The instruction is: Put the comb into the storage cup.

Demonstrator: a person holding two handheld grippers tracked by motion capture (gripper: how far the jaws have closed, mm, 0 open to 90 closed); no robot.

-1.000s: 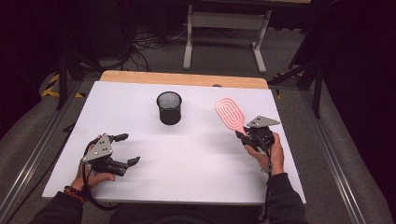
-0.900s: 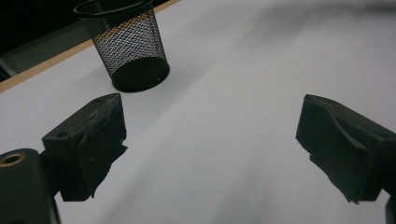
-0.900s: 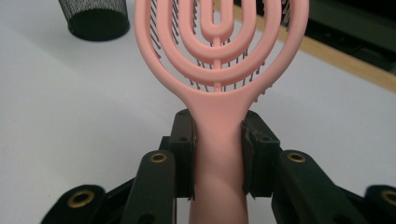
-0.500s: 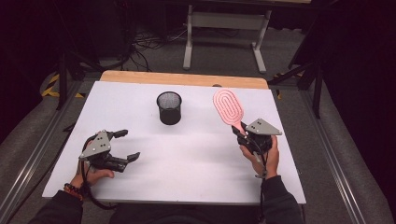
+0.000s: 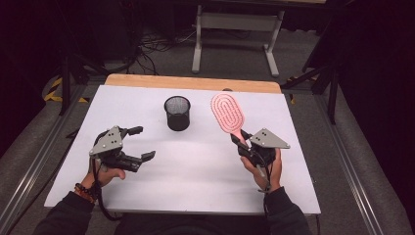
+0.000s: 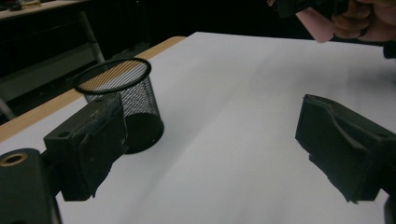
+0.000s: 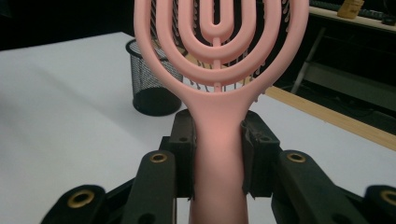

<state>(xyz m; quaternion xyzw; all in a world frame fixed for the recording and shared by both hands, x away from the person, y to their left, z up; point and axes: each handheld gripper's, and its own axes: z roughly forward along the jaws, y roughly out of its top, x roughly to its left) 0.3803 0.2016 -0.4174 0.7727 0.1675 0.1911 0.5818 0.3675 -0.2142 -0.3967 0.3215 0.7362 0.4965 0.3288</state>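
mesh cup (image 5: 177,112) beside held hairbrush (image 5: 227,112)

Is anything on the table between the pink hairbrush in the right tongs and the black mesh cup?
Nothing visible. The right tongs are shut on the handle of the pink hairbrush, raised above the white table. Only bare tabletop lies between it and the mesh cup. The left tongs, open, sit well off to the side.

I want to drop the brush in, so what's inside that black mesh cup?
The round black wire-mesh cup looks empty: through its open rim and mesh only its dark base shows. The lowest far corner is too dim to tell.
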